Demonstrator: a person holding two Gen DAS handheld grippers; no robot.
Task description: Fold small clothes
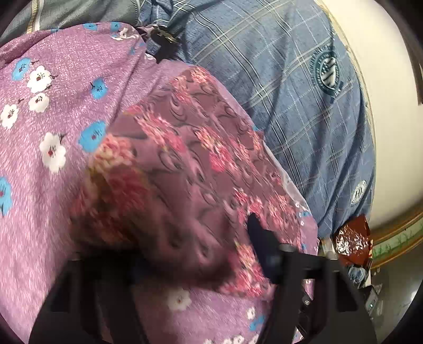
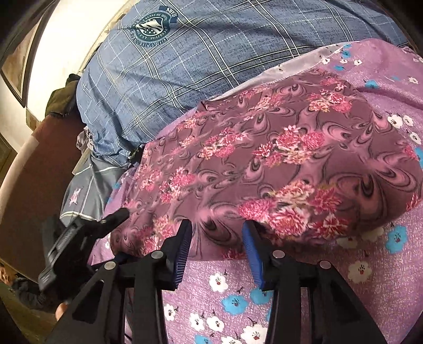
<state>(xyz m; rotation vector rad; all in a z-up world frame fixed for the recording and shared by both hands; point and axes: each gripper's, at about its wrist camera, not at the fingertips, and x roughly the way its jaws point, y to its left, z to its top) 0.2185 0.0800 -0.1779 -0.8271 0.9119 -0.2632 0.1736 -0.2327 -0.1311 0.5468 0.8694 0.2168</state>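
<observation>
A mauve garment (image 2: 277,158) printed with pink flower clusters lies in a folded heap on a purple bedsheet (image 2: 357,304) with blue and white blossoms. My right gripper (image 2: 217,223) sits at the garment's near hem. Its blue pads (image 2: 182,251) stand apart, with the hem lying loosely between the tips. My left gripper (image 2: 116,215) reaches the garment's left edge. In the left wrist view the garment (image 1: 185,158) is blurred and drapes over the left gripper (image 1: 179,232). It hides one finger, so only one dark finger (image 1: 257,238) shows.
A blue plaid quilt (image 2: 171,79) bulks up behind the garment, also seen in the left wrist view (image 1: 290,92). A grey zipped garment (image 1: 66,13) lies at the far end. A red-brown snack wrapper (image 1: 351,243) sits at the bed's edge. A brown board (image 2: 39,172) borders the bed.
</observation>
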